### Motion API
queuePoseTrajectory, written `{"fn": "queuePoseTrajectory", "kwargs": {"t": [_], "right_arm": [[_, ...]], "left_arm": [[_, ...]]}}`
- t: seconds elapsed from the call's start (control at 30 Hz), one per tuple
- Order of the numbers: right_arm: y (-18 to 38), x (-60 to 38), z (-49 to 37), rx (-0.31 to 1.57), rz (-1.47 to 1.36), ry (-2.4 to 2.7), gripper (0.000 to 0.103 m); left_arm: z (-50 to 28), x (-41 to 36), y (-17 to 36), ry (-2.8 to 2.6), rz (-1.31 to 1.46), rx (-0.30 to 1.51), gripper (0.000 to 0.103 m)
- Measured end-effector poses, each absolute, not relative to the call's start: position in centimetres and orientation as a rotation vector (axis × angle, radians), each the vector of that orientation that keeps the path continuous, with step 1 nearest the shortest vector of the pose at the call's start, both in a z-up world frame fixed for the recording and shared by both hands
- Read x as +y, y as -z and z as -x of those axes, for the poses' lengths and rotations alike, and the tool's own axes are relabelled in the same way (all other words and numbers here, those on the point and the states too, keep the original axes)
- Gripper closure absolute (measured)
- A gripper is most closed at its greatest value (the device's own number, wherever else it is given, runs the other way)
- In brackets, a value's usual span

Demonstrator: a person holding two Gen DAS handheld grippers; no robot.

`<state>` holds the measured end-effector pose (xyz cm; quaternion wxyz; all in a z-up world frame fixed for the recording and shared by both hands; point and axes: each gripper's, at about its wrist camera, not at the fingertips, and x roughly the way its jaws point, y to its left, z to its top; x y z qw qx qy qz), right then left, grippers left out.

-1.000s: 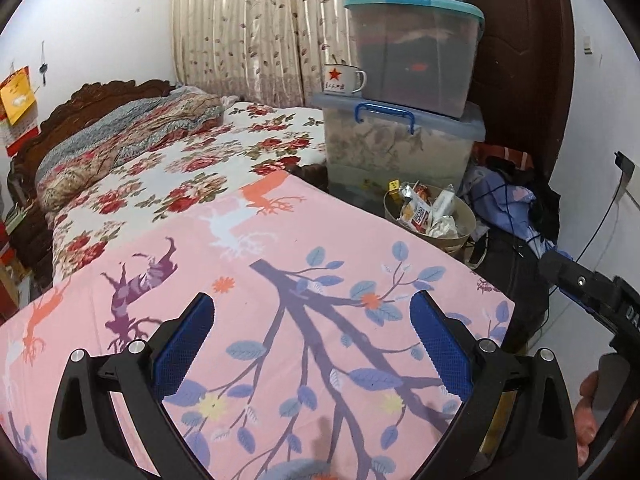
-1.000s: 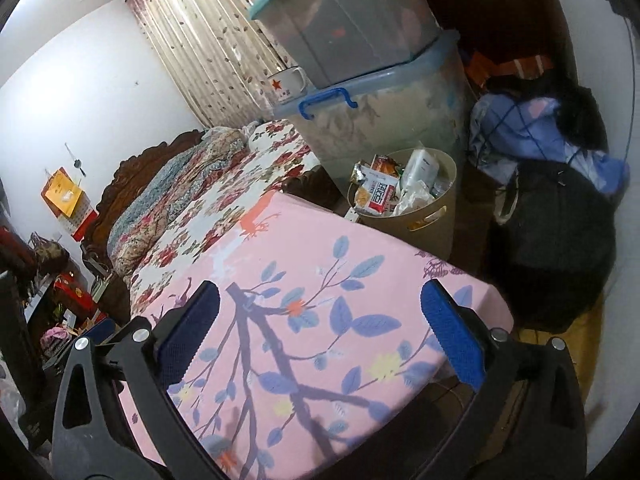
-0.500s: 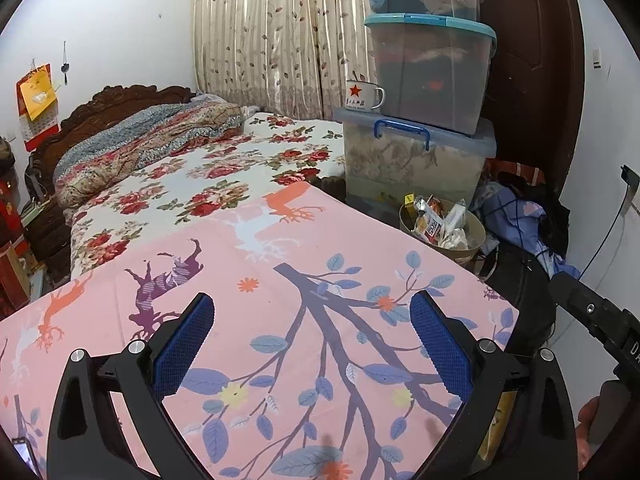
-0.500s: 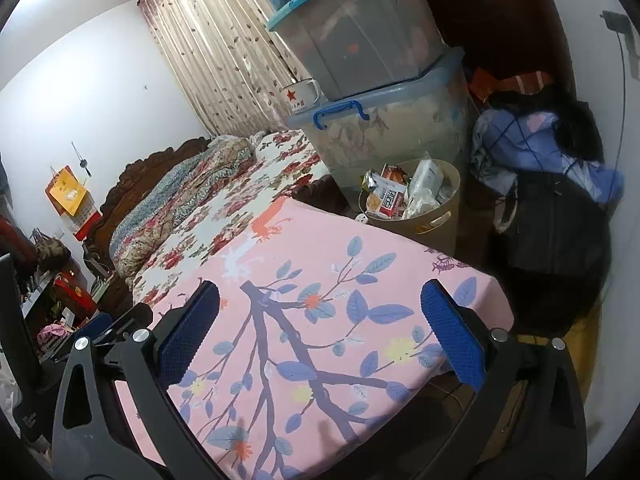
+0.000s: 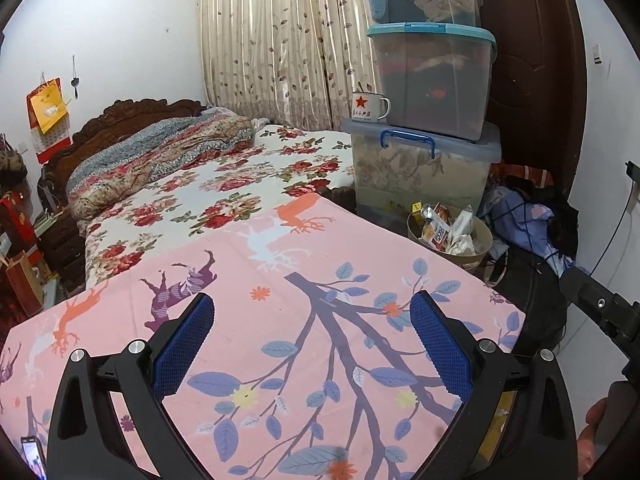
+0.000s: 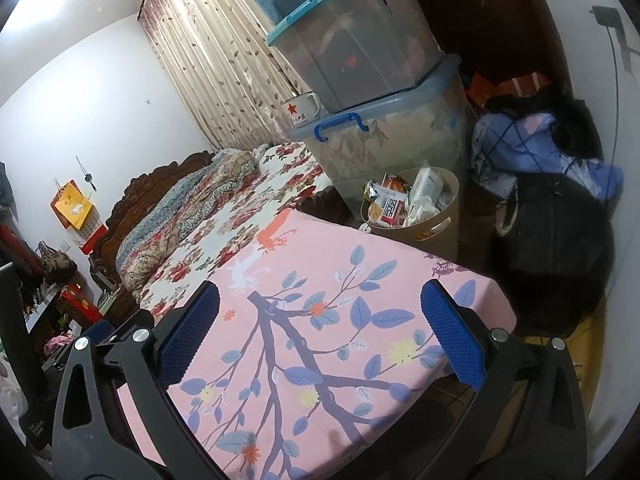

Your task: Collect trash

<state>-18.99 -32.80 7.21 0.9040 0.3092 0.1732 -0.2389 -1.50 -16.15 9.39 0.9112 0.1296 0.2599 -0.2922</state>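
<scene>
- Over the near end of the desk (image 5: 280,320), with its pink tree-and-deer cloth: left tongs (image 5: 312,344), blue pads wide apart, nothing between them.
- Same deal on the other side: right tongs (image 6: 320,332) spread wide, gripping nothing, above the desk's near right corner.
- Just past the desk's far right corner, down on the floor: round tan trash bin (image 5: 478,240), stuffed with snack wrappers (image 5: 438,232) and crumpled white packaging. Clearer from the right wrist view, bin (image 6: 436,224) right up against the desk edge.
- Right behind the bin: stack of clear storage boxes (image 5: 424,164), blue-handled one at the bottom, two teal-lidded ones on top.
- On the bottom box's lid, beside the middle box: white enamel mug (image 5: 368,106) with a red star.
- Beyond the desk's far left edge: bed (image 5: 240,184) in a rose-print sheet, folded quilt near the carved headboard.
- Right of the bin: heap of blue and black clothes (image 5: 532,216) against a dark door.
- Bottom right corner of the left wrist view: bit of a hand (image 5: 596,436) behind the other tool's black frame.
</scene>
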Motion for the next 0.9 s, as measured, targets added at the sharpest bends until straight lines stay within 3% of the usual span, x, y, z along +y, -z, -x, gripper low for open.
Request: {"fn": "queuePoseTrajectory", "kwargs": {"t": [0.9], "right_arm": [[-6.87, -31.82, 18.74, 0.363, -0.647, 0.481, 0.003]], "left_arm": [[1.99, -16.25, -8.84, 0.594, -0.286, 0.551, 0.009]]}}
